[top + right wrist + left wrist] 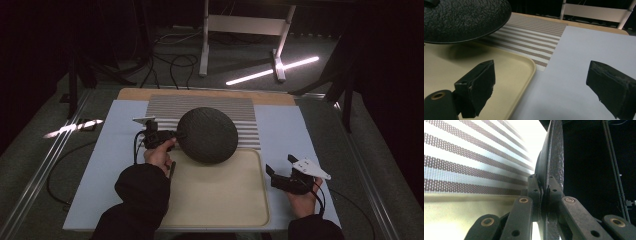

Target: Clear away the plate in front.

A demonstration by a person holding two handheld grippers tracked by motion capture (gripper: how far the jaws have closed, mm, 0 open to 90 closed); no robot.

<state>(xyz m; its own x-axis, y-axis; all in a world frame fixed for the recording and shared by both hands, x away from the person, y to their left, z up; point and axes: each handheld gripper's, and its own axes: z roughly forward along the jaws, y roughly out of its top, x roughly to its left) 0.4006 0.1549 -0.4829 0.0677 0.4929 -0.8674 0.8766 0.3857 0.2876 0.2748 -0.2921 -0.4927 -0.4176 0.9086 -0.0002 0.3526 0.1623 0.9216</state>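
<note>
A round black textured plate hangs in the air over the far edge of the cream tray and the striped placemat. My left gripper is shut on its left rim. In the left gripper view both jaws pinch the plate's edge, which stands on edge there. My right gripper rests on the pale blue mat to the right of the tray, its jaws wide open with nothing between them. The right gripper view has the plate's underside above the tray's corner.
The pale blue mat covers most of the table, with a wooden strip at its far edge. A white stand and cables lie on the floor beyond. A dark stick-like item lies by the tray's left edge.
</note>
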